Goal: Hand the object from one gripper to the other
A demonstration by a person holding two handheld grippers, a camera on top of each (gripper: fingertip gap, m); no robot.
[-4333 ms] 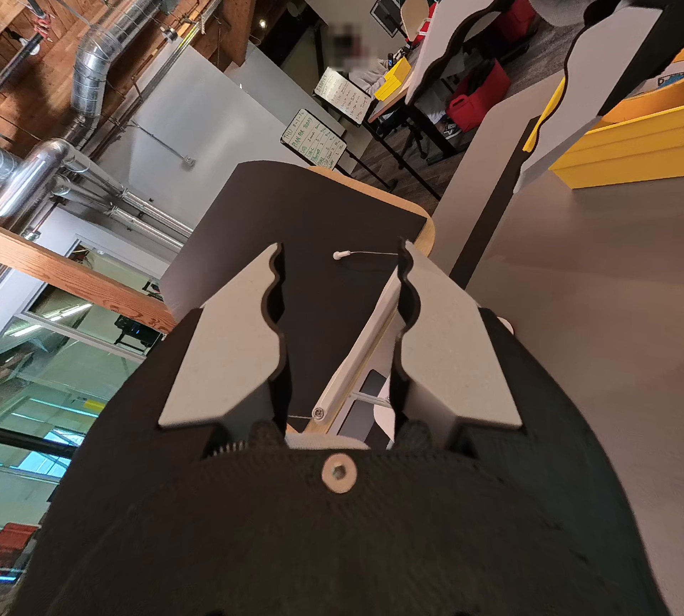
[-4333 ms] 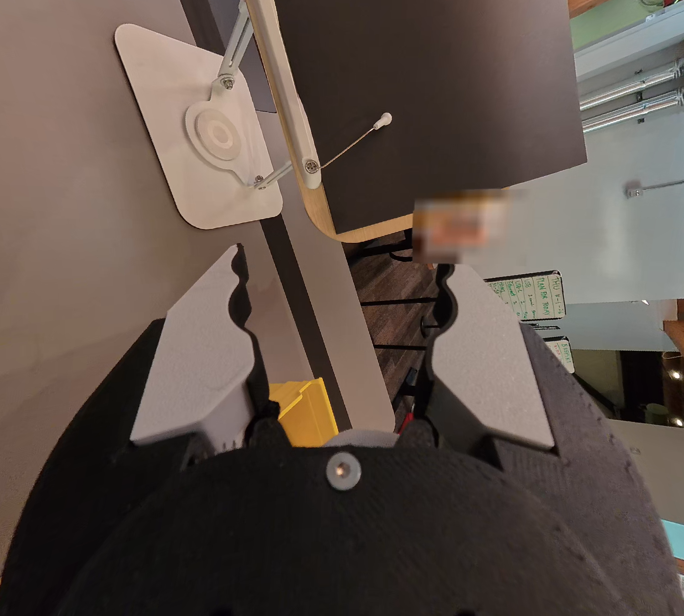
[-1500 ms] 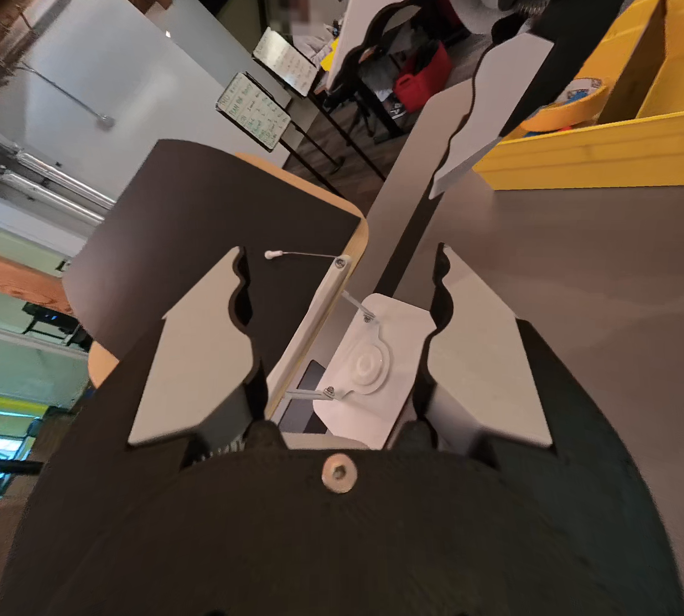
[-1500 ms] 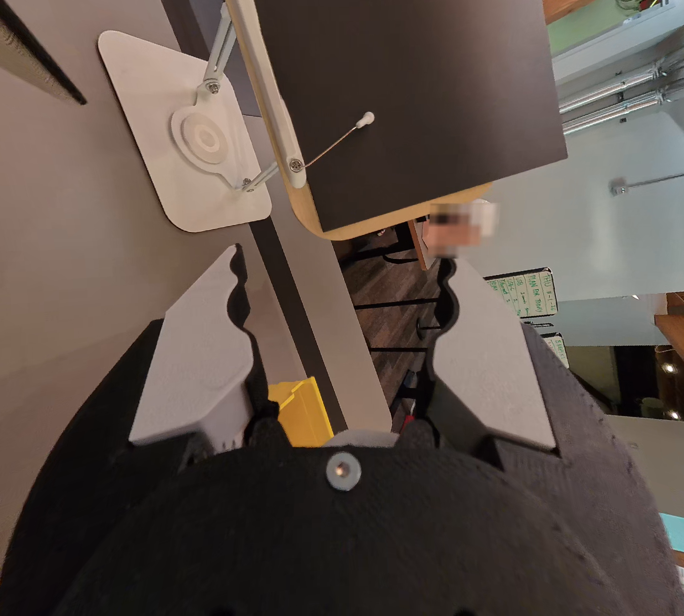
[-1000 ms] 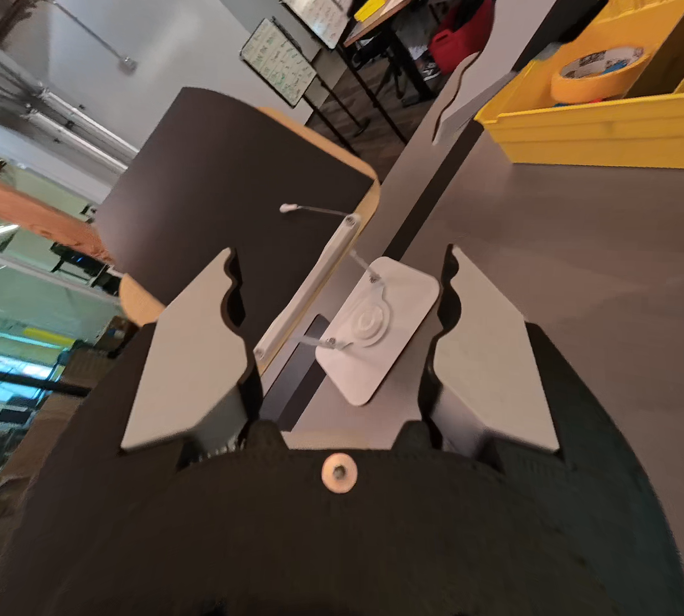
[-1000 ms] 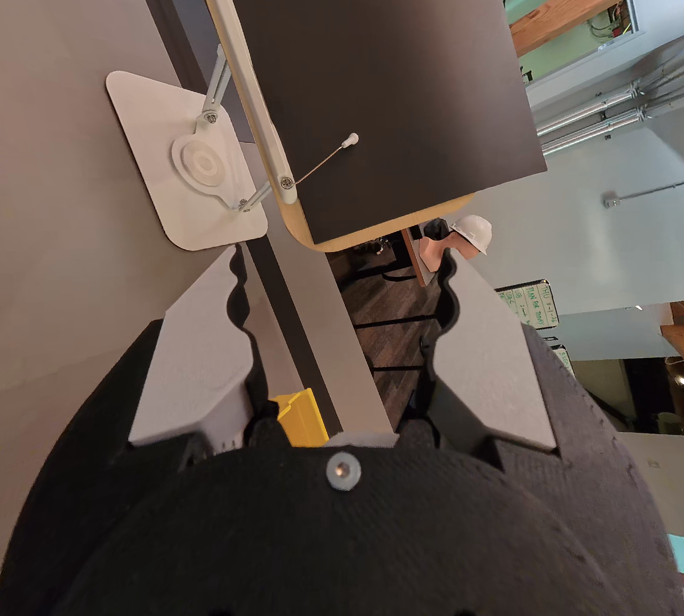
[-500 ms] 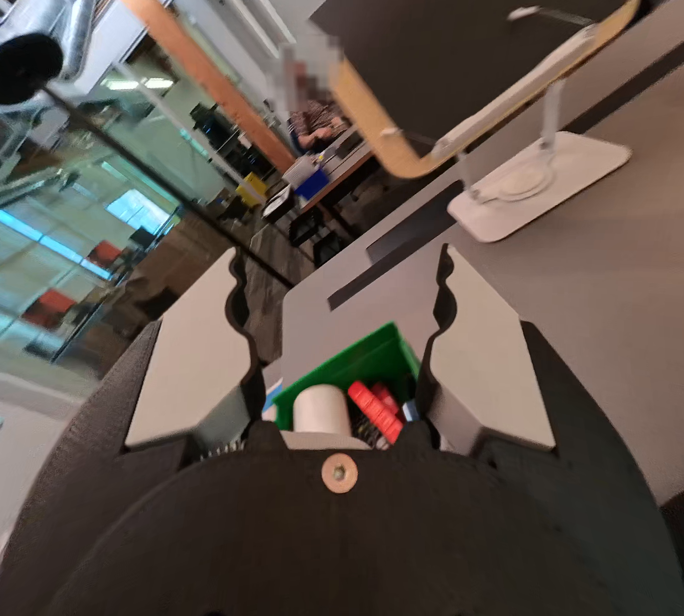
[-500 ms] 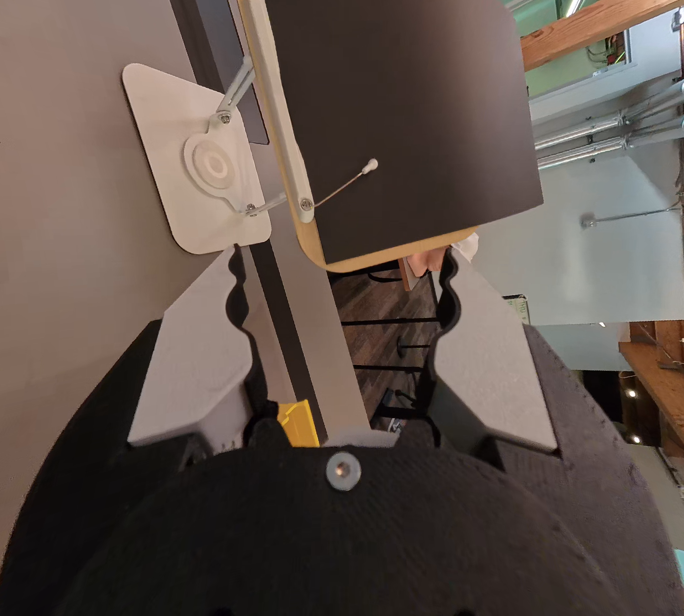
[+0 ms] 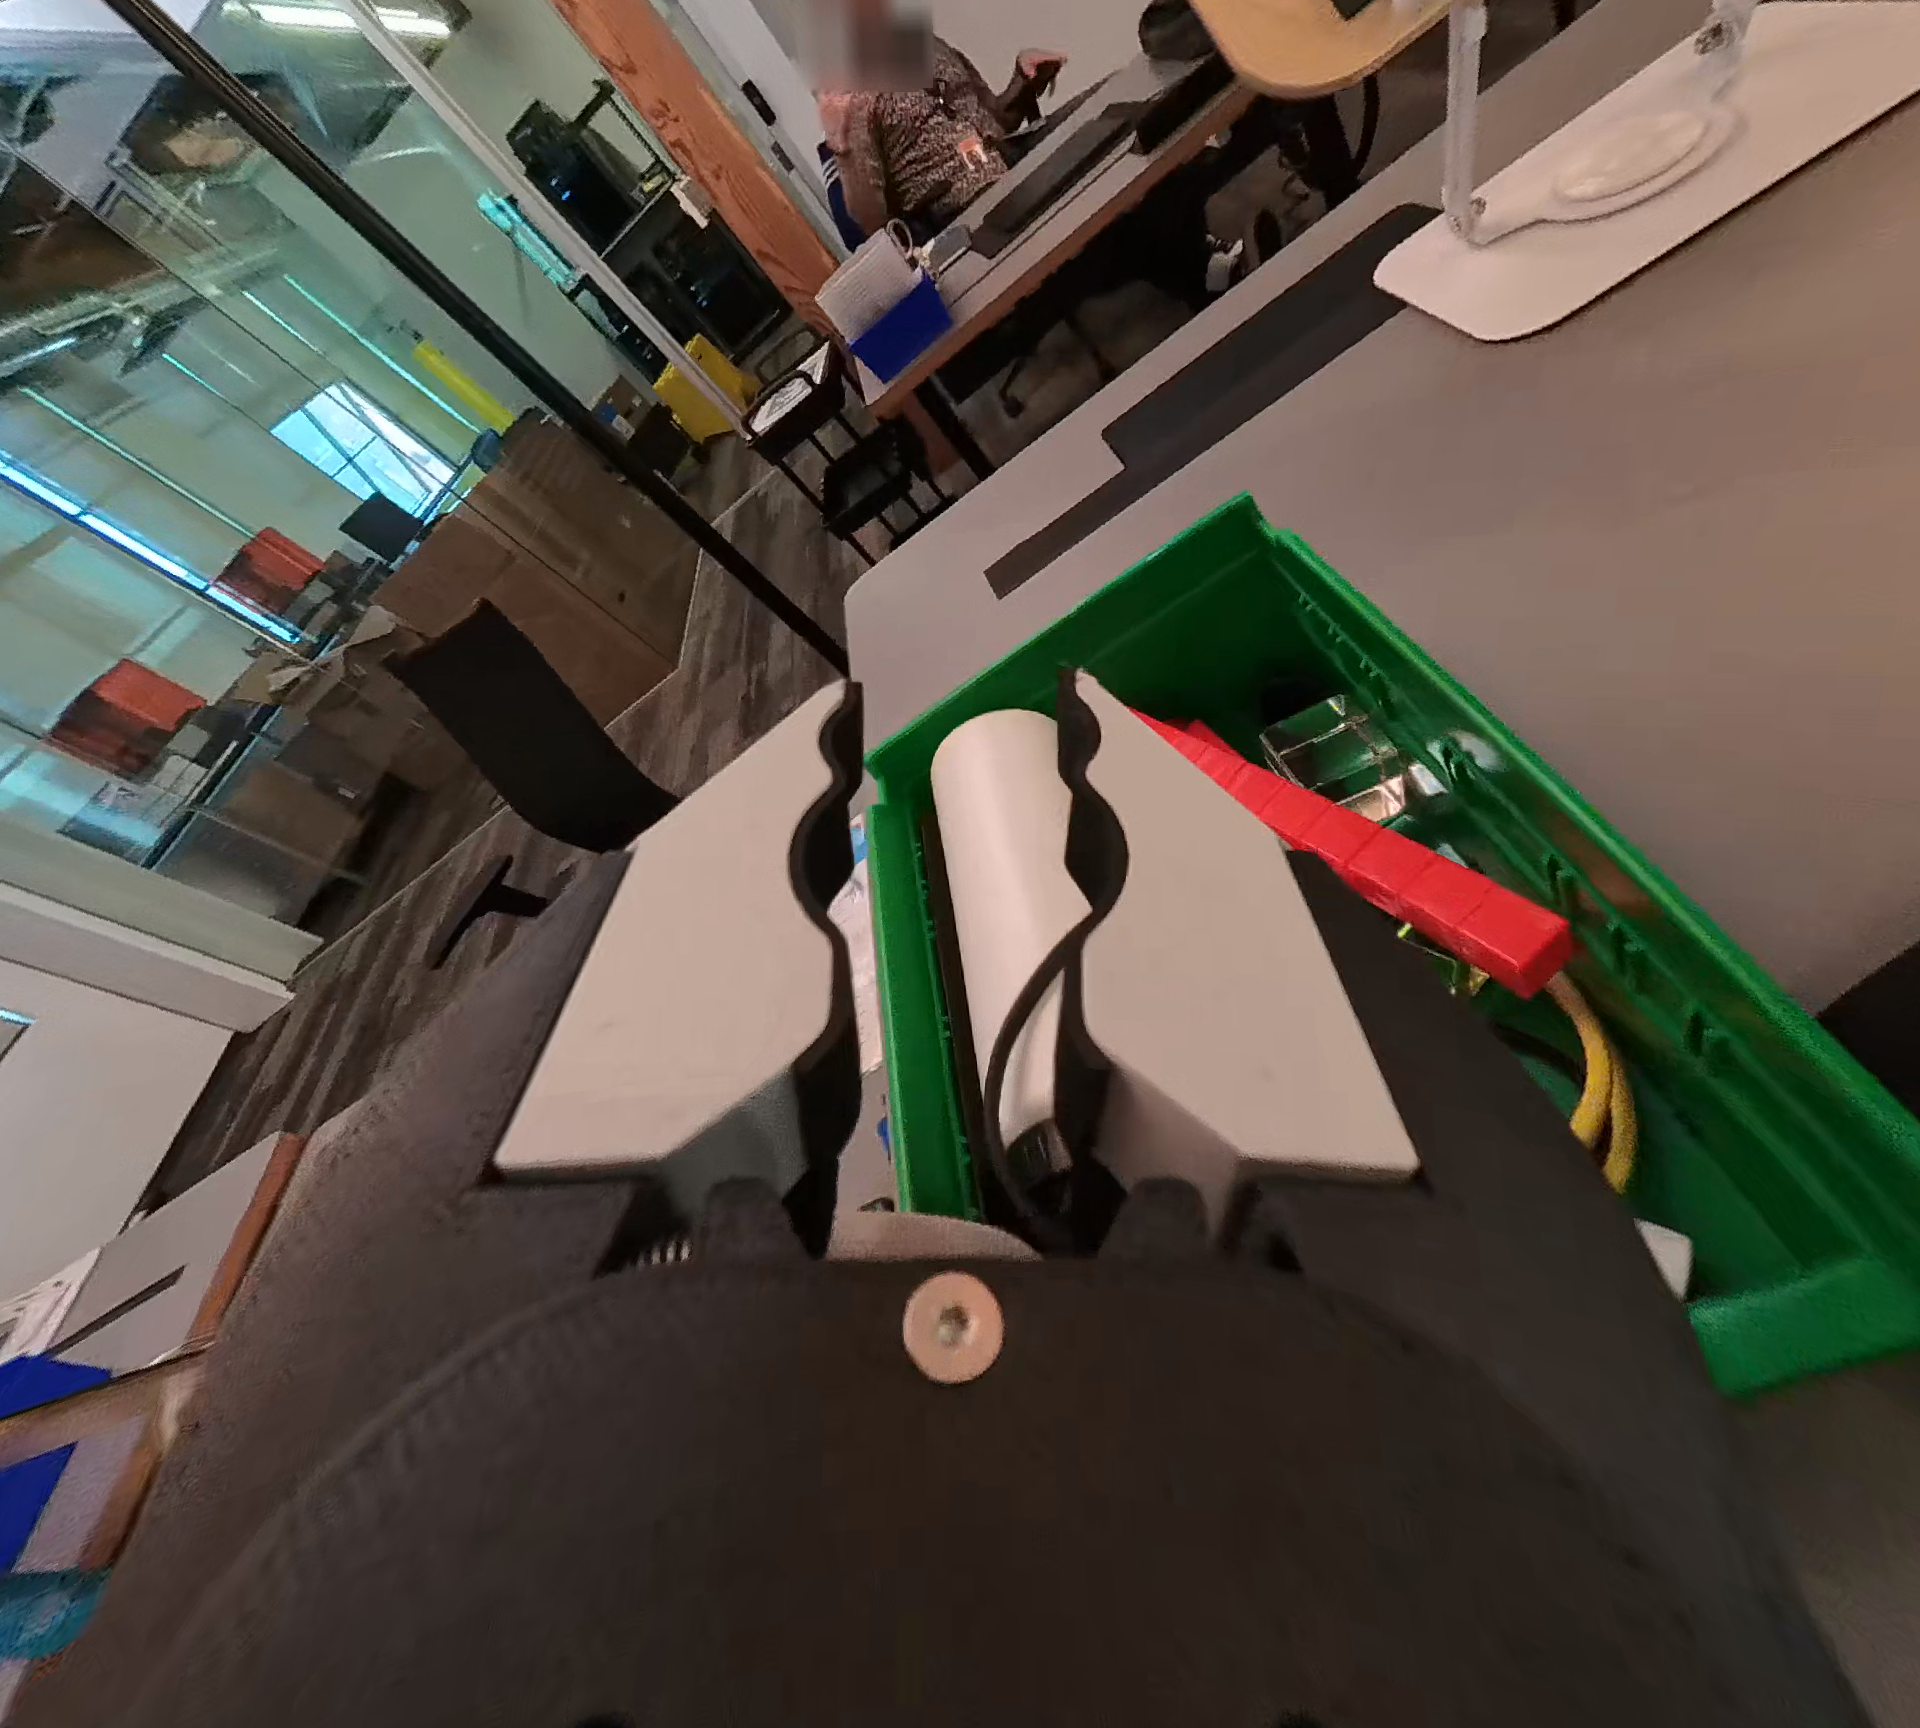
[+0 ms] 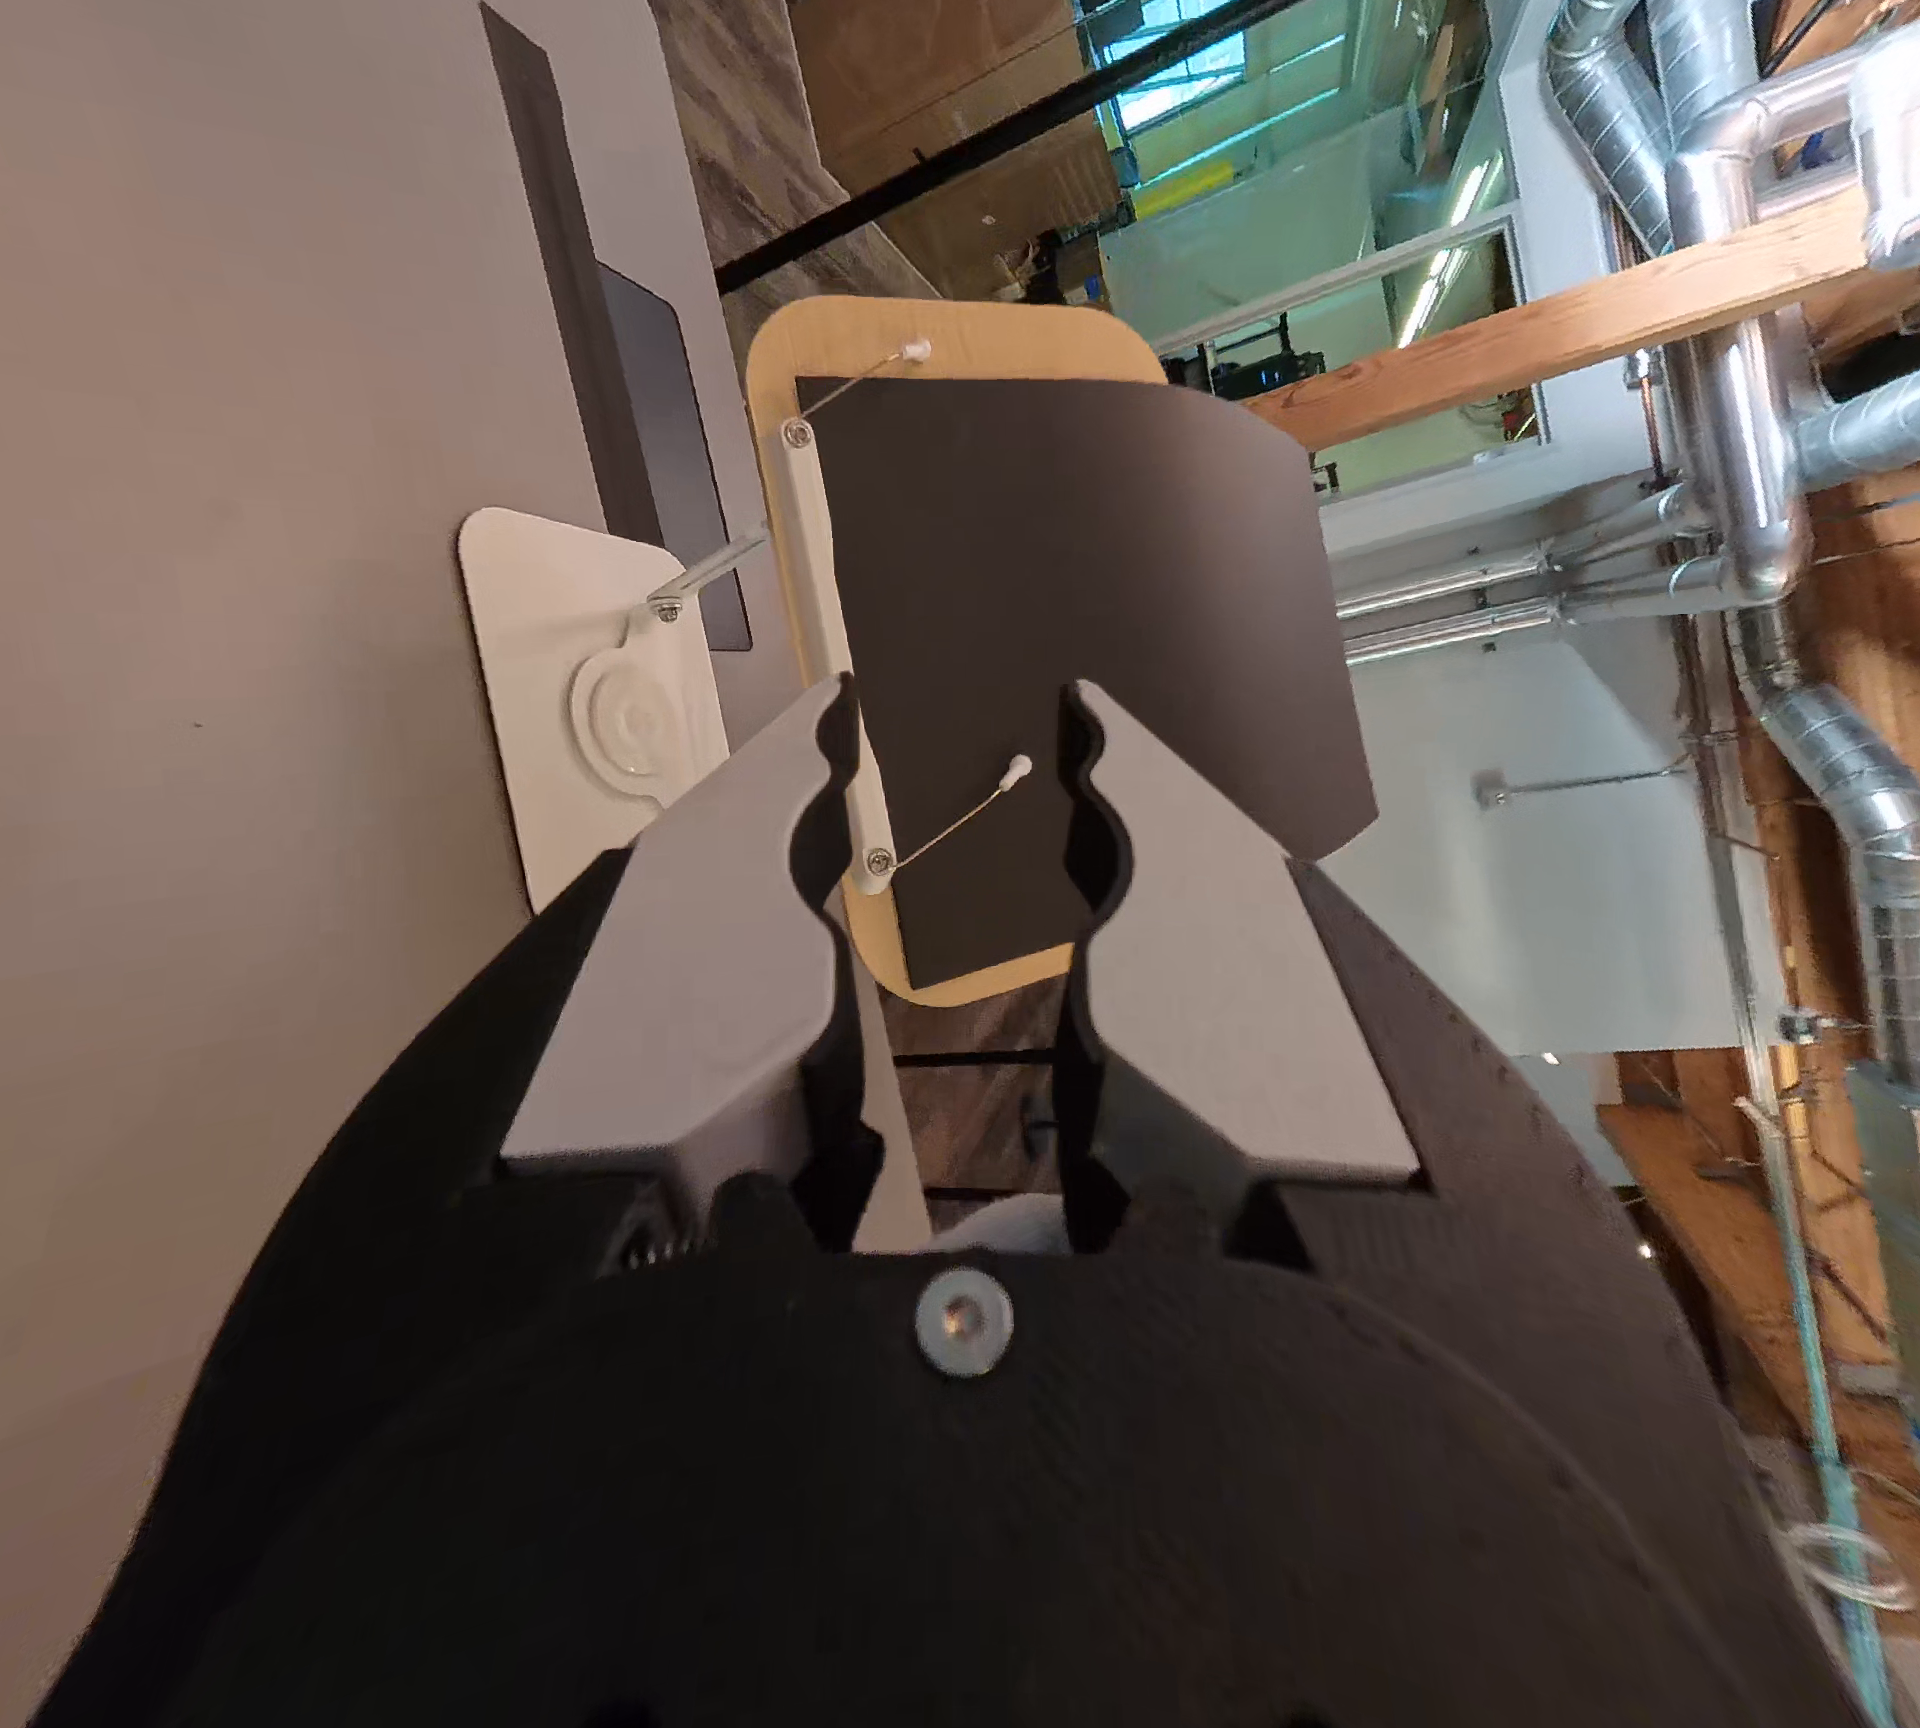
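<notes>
The left claw (image 9: 961,712) has swung from the stand to the green bin (image 9: 1787,1148) at 3 o'clock; jaws narrowed but empty above the white roll (image 9: 1003,857). The right claw (image 10: 961,712) waits, also narrowed, empty.

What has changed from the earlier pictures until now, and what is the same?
The left gripper swung away from the stand's white base and now points into a green bin over a white cylinder. The right gripper turned slightly, still facing the stand. Both jaw gaps look narrower; both grippers still hold nothing.
</notes>
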